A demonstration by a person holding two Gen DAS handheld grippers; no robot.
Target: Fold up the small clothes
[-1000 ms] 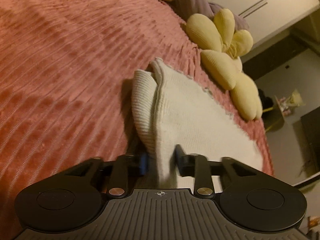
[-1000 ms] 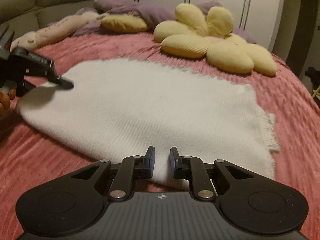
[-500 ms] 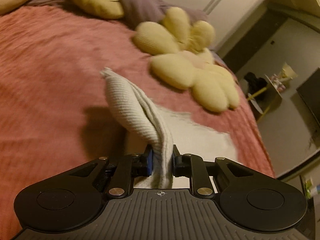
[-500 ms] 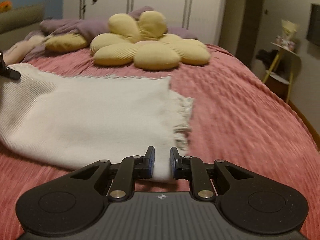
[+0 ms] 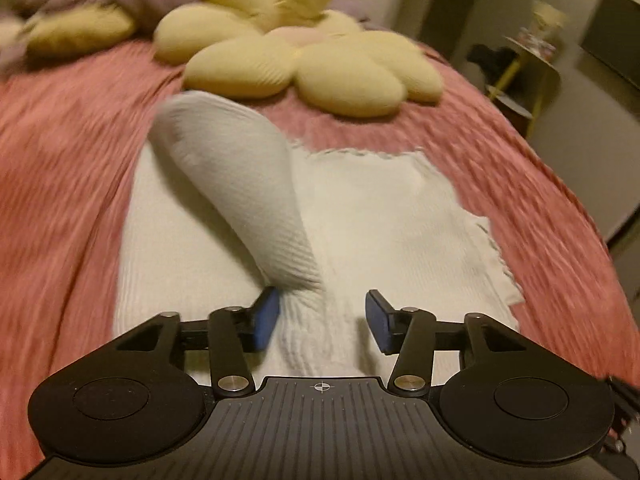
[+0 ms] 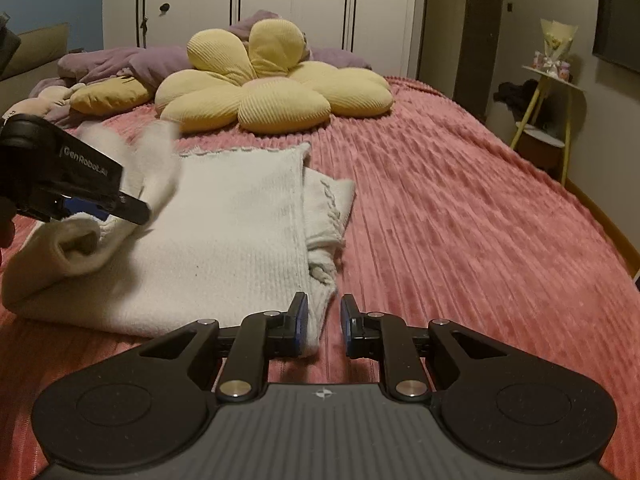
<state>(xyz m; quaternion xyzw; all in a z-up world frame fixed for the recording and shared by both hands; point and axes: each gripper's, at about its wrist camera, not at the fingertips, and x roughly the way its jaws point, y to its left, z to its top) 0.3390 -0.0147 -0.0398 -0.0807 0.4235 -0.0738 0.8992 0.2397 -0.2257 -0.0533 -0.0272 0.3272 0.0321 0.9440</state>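
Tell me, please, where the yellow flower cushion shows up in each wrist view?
Left wrist: flower cushion at top centre, blurred, beyond the white sweater.
Right wrist: flower cushion in the upper middle, left of centre, beyond the sweater.
Shared landmark: the pink bedspread under both.
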